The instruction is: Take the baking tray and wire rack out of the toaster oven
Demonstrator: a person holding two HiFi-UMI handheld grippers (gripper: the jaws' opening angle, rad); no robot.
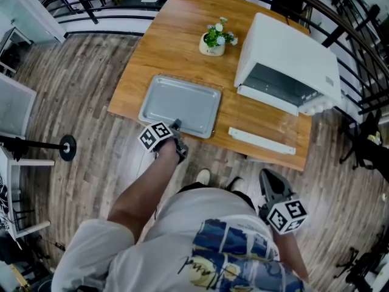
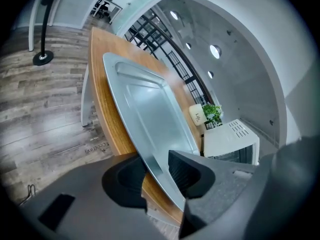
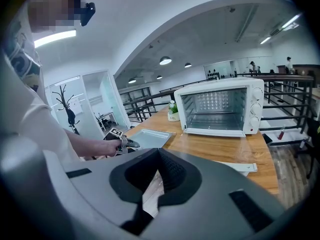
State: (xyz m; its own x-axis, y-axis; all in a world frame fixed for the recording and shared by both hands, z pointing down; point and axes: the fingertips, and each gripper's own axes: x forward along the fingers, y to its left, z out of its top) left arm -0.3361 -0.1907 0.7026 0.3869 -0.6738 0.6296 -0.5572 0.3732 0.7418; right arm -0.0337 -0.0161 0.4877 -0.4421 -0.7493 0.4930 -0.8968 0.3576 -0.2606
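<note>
Metal sheet, pale grey and matte: the baking tray point(image 1: 181, 104) lies flat on the table point(image 1: 164, 41). It is a shallow rectangle with rounded corners and a raised rolled rim. Its near edge runs between the fingers of the left gripper point(image 1: 177, 126), and the rest stretches away beyond them. Those fingers stand narrowly apart, with ribbed black pads on either side of the rim. A sliver of wood shows beside one pad, so they do not look clamped.

The table is warm, smooth orange-brown wood with a fine grain. Past the left fingers and to their right stands the toaster oven point(image 1: 292, 59), a boxy white shell with rounded edges. Its clear glass door is folded down onto the table, with a white handle bar along its free edge. The open cavity is bright ribbed metal. I cannot tell whether the wire rack sits inside. Just beside the oven is a small cream pot point(image 1: 212, 46) of green leaves.

The right gripper point(image 1: 268, 176) hangs well short of the table over grey plank floor point(image 1: 79, 102). Its grooved black fingers are pressed tip to tip with nothing between them.
</note>
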